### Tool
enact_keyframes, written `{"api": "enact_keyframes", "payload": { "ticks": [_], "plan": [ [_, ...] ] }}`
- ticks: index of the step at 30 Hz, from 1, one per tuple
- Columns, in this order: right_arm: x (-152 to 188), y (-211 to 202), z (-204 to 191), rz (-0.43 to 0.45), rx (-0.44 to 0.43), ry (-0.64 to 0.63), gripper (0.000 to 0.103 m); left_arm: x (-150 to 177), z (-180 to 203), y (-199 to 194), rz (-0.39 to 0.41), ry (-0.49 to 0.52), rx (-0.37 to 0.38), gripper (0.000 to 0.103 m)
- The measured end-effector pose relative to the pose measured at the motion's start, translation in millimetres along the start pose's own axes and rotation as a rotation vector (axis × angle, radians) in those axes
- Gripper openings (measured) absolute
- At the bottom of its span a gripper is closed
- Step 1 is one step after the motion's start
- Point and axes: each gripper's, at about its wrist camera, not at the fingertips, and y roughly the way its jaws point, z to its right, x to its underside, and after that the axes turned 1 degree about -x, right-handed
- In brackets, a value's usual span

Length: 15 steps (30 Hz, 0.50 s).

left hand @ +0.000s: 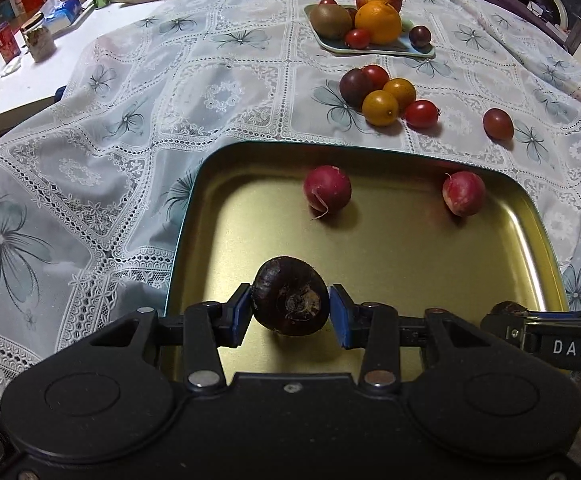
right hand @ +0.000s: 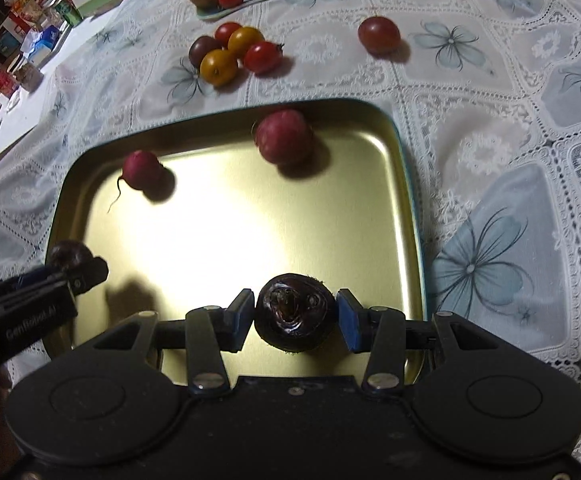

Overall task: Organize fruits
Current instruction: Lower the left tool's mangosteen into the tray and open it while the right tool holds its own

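Note:
A gold metal tray point(left hand: 370, 264) point(right hand: 230, 240) lies on the lace tablecloth with two red radishes point(left hand: 327, 189) point(left hand: 463, 193) near its far edge. My left gripper point(left hand: 289, 312) is shut on a dark water chestnut point(left hand: 290, 296) just above the tray's near part. My right gripper point(right hand: 295, 316) is shut on another dark water chestnut point(right hand: 295, 312) over the tray's near right. Each gripper shows at the edge of the other's view point(left hand: 530, 320) point(right hand: 70, 272).
A cluster of cherry tomatoes and small oranges point(left hand: 382, 94) point(right hand: 230, 50) lies beyond the tray, with one dark tomato point(left hand: 498, 123) point(right hand: 379, 35) apart. A pale plate point(left hand: 370, 50) holds kiwi, orange, apple and tomatoes. Jars, cans and boxes point(left hand: 38, 36) crowd the far left.

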Motion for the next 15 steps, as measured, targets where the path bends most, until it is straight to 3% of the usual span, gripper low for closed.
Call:
{"api": "enact_keyframes", "payload": {
  "ticks": [9,15],
  "plan": [
    [-3.8,-2.2,-0.5,0.014,0.007,0.005,0.047,-0.5,-1.0,2.0,-0.005,0.0,-0.014,0.049],
    [-4.0,-4.4,-0.3,0.035,0.012,0.002,0.047,-0.6,1.1,-5.2,0.034,0.017,-0.03,0.05]
  ]
}}
